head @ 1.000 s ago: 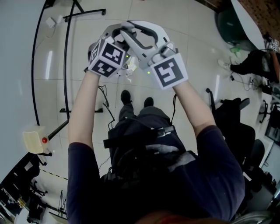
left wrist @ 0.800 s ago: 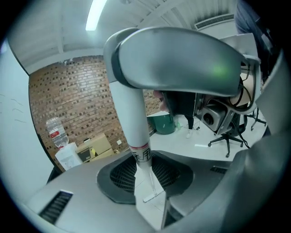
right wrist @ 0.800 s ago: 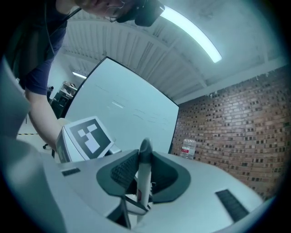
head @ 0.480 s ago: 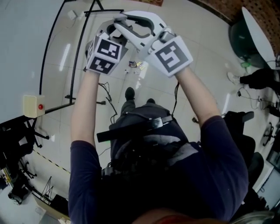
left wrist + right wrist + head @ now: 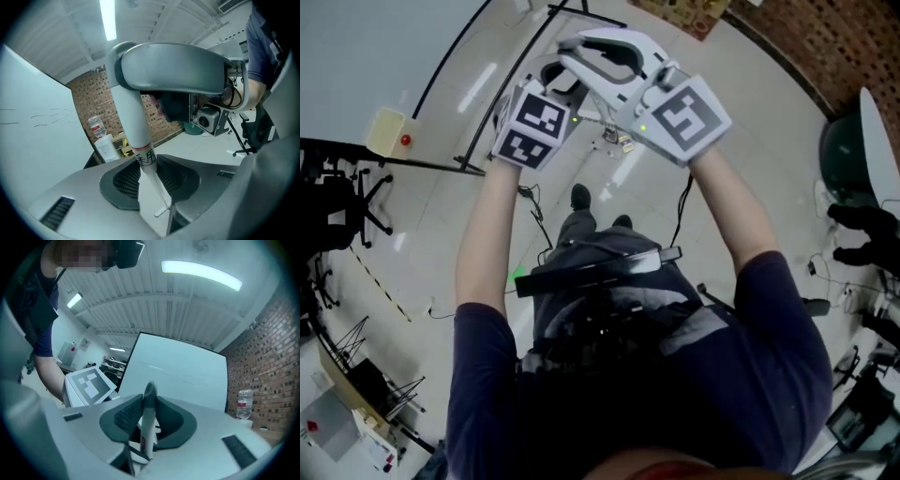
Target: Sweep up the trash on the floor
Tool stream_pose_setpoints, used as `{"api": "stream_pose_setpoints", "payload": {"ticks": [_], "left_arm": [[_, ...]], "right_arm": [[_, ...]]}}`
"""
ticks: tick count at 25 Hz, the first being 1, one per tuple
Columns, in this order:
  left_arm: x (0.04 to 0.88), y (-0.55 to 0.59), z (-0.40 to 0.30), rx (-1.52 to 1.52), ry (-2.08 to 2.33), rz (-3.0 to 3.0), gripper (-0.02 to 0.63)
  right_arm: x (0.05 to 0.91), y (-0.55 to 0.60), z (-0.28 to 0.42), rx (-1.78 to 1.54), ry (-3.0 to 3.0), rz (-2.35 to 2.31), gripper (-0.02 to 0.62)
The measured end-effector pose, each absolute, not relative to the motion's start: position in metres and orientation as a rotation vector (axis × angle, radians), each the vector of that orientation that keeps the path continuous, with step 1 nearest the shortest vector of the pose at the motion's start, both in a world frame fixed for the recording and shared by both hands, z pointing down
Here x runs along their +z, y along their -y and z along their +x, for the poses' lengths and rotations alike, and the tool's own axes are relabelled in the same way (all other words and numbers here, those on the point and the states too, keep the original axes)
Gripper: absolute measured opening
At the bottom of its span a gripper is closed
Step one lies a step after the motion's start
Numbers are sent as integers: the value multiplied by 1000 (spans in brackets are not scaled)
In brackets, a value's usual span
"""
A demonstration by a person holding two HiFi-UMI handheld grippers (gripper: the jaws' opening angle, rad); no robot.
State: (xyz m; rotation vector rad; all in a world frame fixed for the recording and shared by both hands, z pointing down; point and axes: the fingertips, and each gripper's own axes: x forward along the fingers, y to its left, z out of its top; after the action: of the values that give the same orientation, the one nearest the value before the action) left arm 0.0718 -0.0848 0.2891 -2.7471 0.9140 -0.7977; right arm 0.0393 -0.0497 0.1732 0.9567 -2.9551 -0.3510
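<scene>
Whiteboard (image 5: 178, 366) w/ faint marks, brick wall (image 5: 267, 348) to its rt. Water bottle (image 5: 244, 404) by the brick. Ceiling strip light (image 5: 201, 273) lit. Yellow box (image 5: 391, 128) w/ red btn; black office chair (image 5: 337, 202) nr it.

Count. Grippers, two: left gripper (image 5: 151, 183), jaws opening, one white pole (image 5: 133, 126) between them; right gripper (image 5: 146, 420), one grey-tipped rod (image 5: 149, 397) between its jaws. Two marker cubes (image 5: 532, 126); two shoes (image 5: 579, 196); one water bottle (image 5: 95, 126); one whiteboard (image 5: 178, 366); one yellow box (image 5: 387, 127), upper left; trash (image 5: 617, 141), upper centre, pieces too small to count.
</scene>
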Motion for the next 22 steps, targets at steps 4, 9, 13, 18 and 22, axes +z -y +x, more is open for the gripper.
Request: {"api": "stream_pose_setpoints", "payload": {"ticks": [4, 9, 13, 18, 22], "left_arm": [[285, 62, 27, -792, -1009, -2748, 110], [278, 34, -22, -778, -1075, -2741, 110], [274, 14, -65, -732, -1089, -2740, 110], [270, -13, -128, -658, -1083, -2779, 110], [275, -29, -171, -639, -1145, -2792, 110]], "right_arm": [[169, 27, -3, -330, 3002, 800, 103], [163, 0, -49, -277, 3030, 673, 103], [162, -21, -92, -246, 3045, 627, 103], [158, -45, -154, -238, 3066, 563, 103], [164, -57, -195, -241, 3044, 580, 104]]}}
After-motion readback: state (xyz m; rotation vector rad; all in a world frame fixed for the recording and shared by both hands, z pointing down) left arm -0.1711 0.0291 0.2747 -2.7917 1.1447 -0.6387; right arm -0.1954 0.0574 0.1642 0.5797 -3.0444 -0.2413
